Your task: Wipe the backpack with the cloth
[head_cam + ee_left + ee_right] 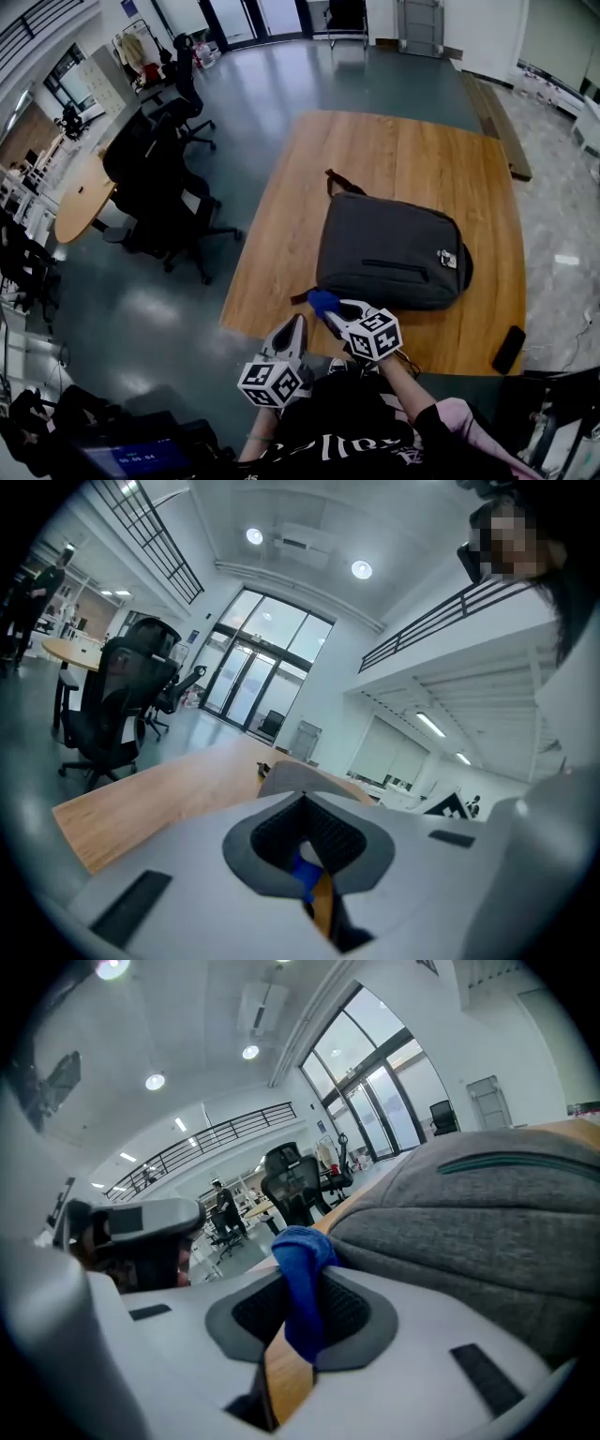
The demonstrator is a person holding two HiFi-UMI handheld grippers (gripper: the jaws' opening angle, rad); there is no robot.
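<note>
Right gripper (305, 1302) pinching cloth (299, 1247) (blue) beside backpack (389, 248)

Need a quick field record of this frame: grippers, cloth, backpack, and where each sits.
surface: wooden table
backpack: grey, lying flat on the table
cloth: blue, pinched in the right gripper
right gripper: shut on cloth, at the backpack's near-left corner; contact unclear
left gripper: shut, empty, beside the right one near the table's near edge
</note>
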